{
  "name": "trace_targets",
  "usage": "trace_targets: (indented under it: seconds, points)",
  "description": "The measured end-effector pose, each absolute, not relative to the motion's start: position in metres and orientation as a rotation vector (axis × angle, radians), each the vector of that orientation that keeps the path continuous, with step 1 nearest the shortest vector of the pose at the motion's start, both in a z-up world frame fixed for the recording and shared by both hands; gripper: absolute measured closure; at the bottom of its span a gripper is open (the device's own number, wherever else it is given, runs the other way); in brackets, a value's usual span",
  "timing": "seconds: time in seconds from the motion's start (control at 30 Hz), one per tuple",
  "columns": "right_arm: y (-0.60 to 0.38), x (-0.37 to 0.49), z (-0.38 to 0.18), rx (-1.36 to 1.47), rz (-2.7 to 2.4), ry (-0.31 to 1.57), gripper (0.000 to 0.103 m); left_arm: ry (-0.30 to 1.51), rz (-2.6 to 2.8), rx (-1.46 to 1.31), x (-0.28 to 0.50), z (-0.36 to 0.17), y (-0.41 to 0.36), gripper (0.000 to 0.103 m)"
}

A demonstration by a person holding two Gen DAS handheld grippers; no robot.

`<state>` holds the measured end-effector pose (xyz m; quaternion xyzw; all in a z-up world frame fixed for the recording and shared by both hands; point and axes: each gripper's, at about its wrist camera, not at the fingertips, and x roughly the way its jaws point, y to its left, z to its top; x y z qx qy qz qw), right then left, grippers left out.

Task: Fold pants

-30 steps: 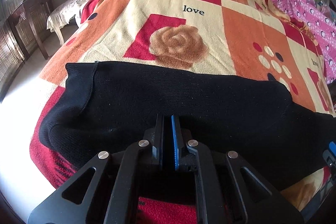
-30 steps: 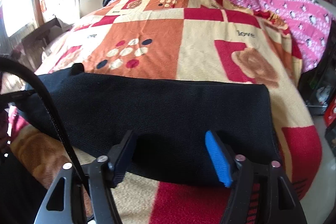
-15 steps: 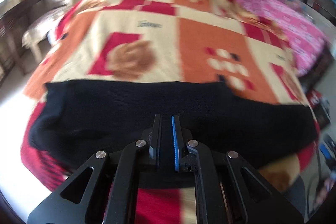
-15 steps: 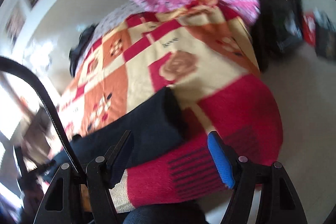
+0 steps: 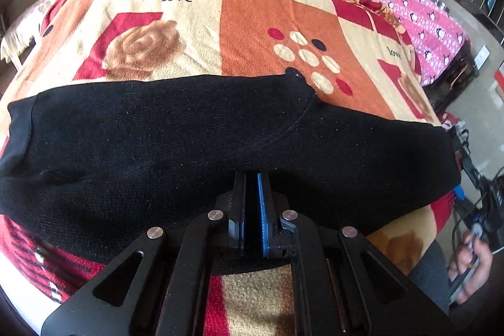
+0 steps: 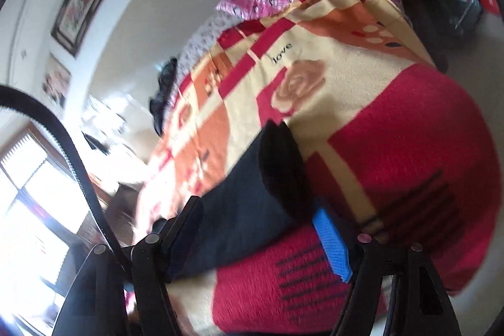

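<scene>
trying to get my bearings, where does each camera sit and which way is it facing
Left wrist: sits on the left hand-held gripper, looking down over the black pants and up the patterned blanket; its shut fingers show, and the person's other hand at the right edge.
Right wrist: sits on the right hand-held gripper, rolled sideways, facing the pants' end at the bed's edge; its jaws have just been closing, the pants between them, ungripped.
Shared: pants, blanket, pink bedding.
</scene>
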<state>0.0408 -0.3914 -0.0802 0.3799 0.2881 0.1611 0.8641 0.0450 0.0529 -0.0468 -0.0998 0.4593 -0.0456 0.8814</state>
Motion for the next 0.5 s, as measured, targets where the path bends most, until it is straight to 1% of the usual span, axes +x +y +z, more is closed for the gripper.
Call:
trace_targets:
  seconds: [0.03, 0.07, 0.17, 0.33, 0.4, 0.43, 0.5]
  points:
    - [-0.391, 0.045, -0.080, 0.798, 0.338, 0.596, 0.046, 0.957, -0.095, -0.211, 0.045, -0.048, 0.053, 0.097]
    - [-0.390, 0.048, -0.079, 0.786, 0.332, 0.602, 0.048, 0.959, -0.098, -0.218, 0.045, -0.048, 0.054, 0.097]
    - [-0.390, 0.046, -0.074, 0.764, 0.301, 0.637, 0.050, 0.961, -0.107, -0.243, 0.046, -0.049, 0.059, 0.097]
    - [-0.378, 0.025, -0.060, 0.607, 0.201, 0.750, 0.051, 0.960, -0.109, -0.248, 0.046, -0.050, 0.060, 0.097]
    - [-0.368, 0.026, -0.052, 0.471, 0.145, 0.791, 0.072, 0.960, -0.110, -0.251, 0.046, -0.050, 0.060, 0.097]
    - [-0.367, 0.027, -0.051, 0.447, 0.134, 0.798, 0.095, 0.960, -0.113, -0.254, 0.046, -0.050, 0.060, 0.097]
    - [-0.363, 0.028, -0.041, 0.391, 0.133, 0.777, 0.097, 0.961, -0.118, -0.265, 0.046, -0.050, 0.061, 0.097]
